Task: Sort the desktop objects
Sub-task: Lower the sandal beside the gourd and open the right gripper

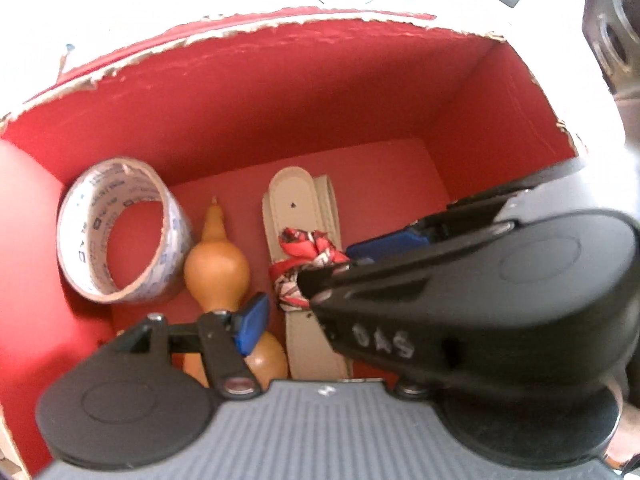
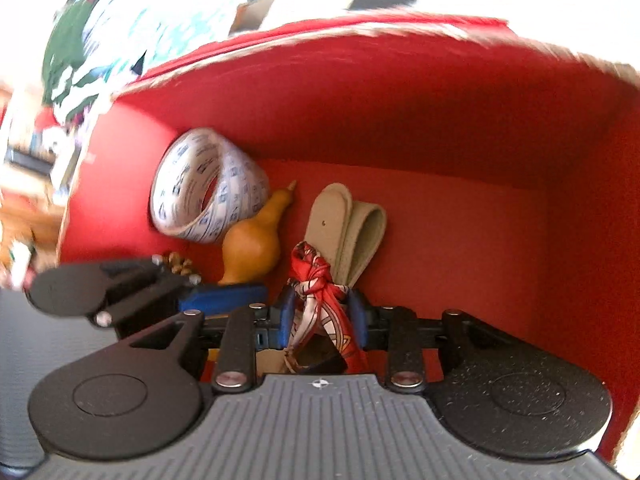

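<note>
The right tongs (image 2: 322, 312) are closed on the red scarf (image 2: 320, 280), low inside the red box (image 2: 440, 120). The scarf looks soft, light and slippery, so the knot is the best hold. In the box, at 10 o'clock, lie a tape roll (image 2: 208, 188), a gourd (image 2: 252, 240) and a beige belt (image 2: 352, 224). The left tongs (image 1: 304, 280) are open.

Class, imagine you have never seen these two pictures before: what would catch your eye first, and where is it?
The red box fills both views, its torn rim at the top. On its floor a tape roll leans at the left wall with a gourd beside it. At the middle lies a beige strap tied with a red scarf, and the right gripper is closed on the scarf.
</note>
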